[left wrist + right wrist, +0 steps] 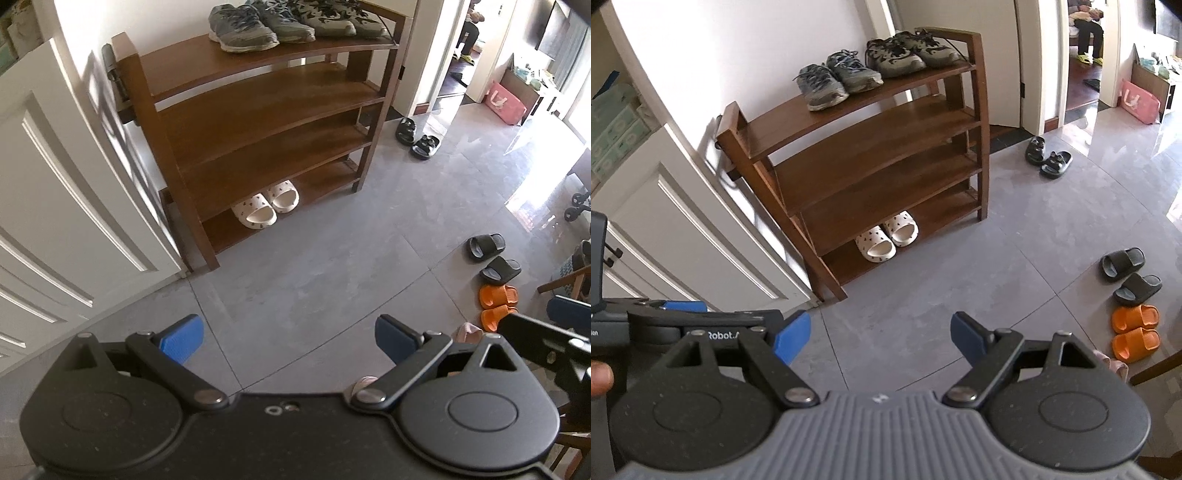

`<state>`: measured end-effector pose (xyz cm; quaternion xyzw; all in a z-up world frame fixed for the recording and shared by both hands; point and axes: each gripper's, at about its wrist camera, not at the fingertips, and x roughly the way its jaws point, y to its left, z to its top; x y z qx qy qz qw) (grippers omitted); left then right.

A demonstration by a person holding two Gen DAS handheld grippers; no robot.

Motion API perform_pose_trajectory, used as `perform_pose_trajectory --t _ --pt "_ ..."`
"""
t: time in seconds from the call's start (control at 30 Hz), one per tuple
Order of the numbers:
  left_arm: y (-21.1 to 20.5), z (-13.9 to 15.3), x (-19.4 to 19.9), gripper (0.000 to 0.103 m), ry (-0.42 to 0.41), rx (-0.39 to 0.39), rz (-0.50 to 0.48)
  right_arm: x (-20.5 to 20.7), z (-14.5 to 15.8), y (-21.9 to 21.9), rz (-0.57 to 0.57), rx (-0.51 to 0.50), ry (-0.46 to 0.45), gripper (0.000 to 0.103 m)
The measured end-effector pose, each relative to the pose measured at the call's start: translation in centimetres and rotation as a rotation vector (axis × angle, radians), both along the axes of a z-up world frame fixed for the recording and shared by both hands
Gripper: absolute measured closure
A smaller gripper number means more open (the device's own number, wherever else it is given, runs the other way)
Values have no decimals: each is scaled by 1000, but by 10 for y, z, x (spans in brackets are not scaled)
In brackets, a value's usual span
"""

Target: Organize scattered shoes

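Entryway: both tongs wide and empty, left gripper (288, 338) and right gripper (879, 338) low-centre over grey tile; brown wooden four-shelf rack (258, 110) mid-frame holds grey laced sneakers (242, 27) up top, cream dotted slides (266, 208) at bottom. Black slides (1132, 275), orange foam slides (1134, 330) and small black sandals (1047, 157) lie on floor at right. Best approach, prob.: pinch one slide by its strap, keep pairs tog. on a bare shelf.

A pink slipper (468, 331) at about 4 o'clock peeks out from behind the left hand-held gripper (289, 339), so most of it is hidden. On the rack's top shelf at 12 o'clock, the far sneakers (334, 14) are cut off by the picture's edge
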<state>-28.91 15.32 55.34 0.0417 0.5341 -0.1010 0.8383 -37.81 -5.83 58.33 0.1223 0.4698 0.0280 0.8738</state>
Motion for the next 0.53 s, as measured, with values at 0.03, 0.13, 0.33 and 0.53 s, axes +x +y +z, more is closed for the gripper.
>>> perform_pose_trajectory --t 0.03,0.13,0.33,0.53 --pt "-2 0 0 3 2 -1 -4 0 0 -1 -4 -2 -1 18" --pt "-6 0 1 3 5 -2 -14 1 1 -5 -15 -7 -2 18" --pt "-18 1 2 3 4 -5 -32 6 1 -12 -40 -21 -5 18" --pt "-26 2 6 3 1 -8 -39 9 2 -20 -73 -26 -10 18"
